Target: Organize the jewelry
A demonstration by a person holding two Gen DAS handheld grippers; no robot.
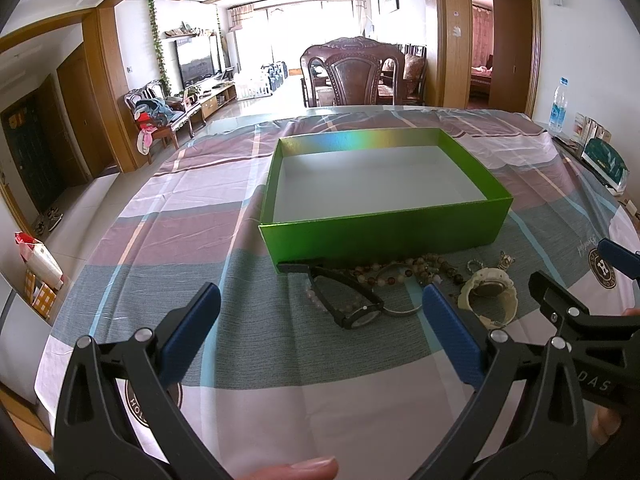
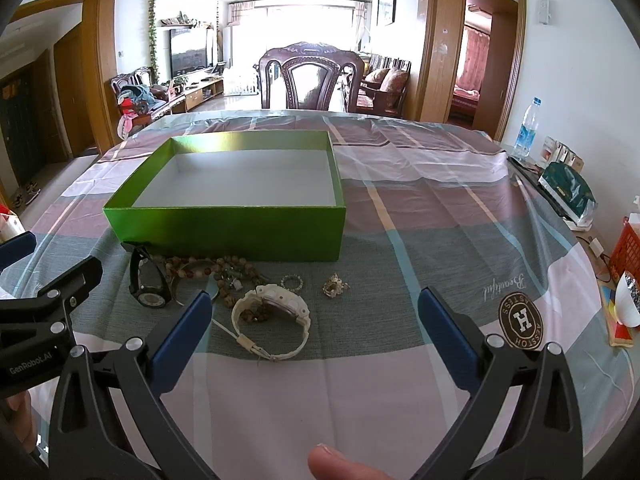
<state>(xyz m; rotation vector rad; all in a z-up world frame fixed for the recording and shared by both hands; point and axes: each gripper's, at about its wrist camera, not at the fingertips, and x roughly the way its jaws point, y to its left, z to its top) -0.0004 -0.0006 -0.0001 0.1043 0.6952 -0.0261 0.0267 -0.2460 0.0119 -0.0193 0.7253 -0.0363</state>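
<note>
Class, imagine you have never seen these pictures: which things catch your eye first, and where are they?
The shiny green box stands open and empty on the checked tablecloth. Just in front of it lies a heap of jewelry: a white watch, a black watch and bead bracelets. Both tongs, left and right, hang open near them.

We noted a glossy green box (image 2: 224, 232) with a white interior, a plaid cloth (image 2: 420, 208) in mauve, grey and white, one black watch (image 2: 150, 292), one cream watch (image 2: 276, 320), brown beads (image 2: 224, 270), and blue finger pads (image 2: 182, 336).
</note>
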